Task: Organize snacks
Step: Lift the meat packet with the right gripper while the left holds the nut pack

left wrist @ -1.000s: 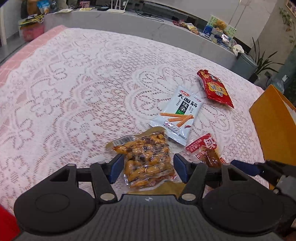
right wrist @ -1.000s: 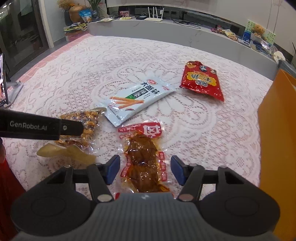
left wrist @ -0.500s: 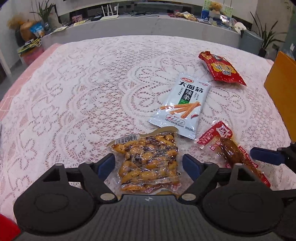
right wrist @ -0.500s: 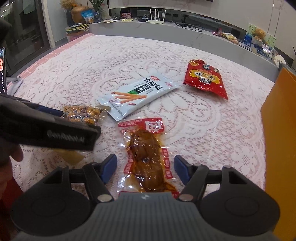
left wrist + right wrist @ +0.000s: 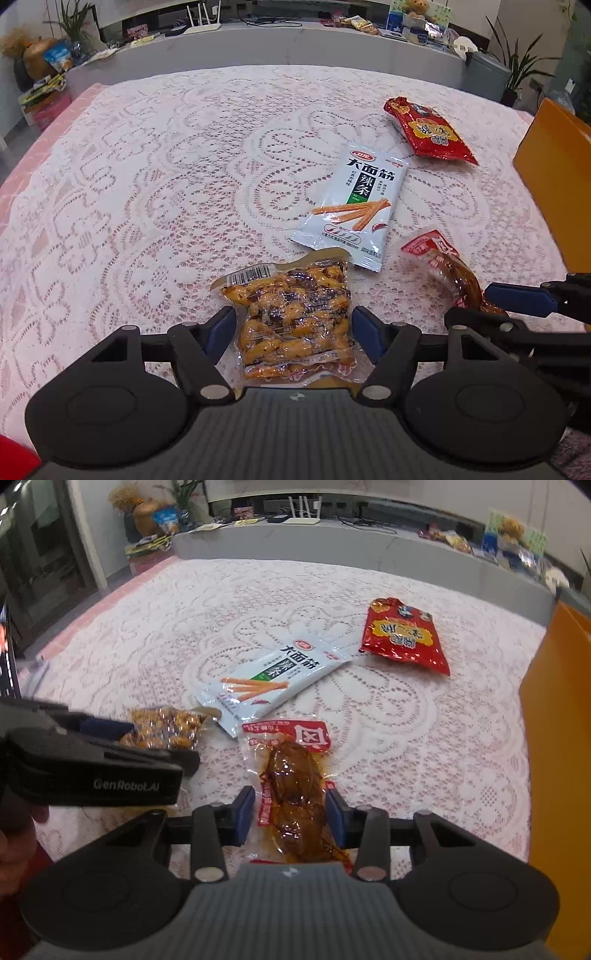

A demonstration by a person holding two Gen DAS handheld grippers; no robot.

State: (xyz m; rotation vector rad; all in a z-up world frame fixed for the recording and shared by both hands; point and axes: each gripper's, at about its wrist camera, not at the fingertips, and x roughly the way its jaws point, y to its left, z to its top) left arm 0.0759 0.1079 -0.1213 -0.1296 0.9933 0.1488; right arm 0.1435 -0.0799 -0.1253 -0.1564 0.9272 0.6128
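Both tongs have crept forward over the half second, and the right tongs [image 5: 290,814] have narrowed until their blue pads sit against the sides of the braised-meat pouch [image 5: 295,794]; I judge them clenched on it, though it lies flat on the bench [image 5: 147,184], not yet lifted. Left tongs [image 5: 293,332] straddle the peanut pack [image 5: 291,317] with gaps on both sides, so they are released.

Each of these vacuum packs looks light, slick-filmed and lumpy. The meat pouch is soft and oily-looking inside, so a hold across its thick middle may squirm; its flat sealed edge would give a surer bite. For the peanut pack, firm under tight film, pinching across the body should hold, if the pads don't slide on the plastic.

Just beyond, the white spicy-stick packet [image 5: 351,206] lies flat, its near corner almost touching the peanut pack; thin and floppy, best taken by an edge. Farther off rests the puffy red bag [image 5: 428,133], likely crushable. An orange box [image 5: 554,166] stands at the right edge, probably where the snacks go.
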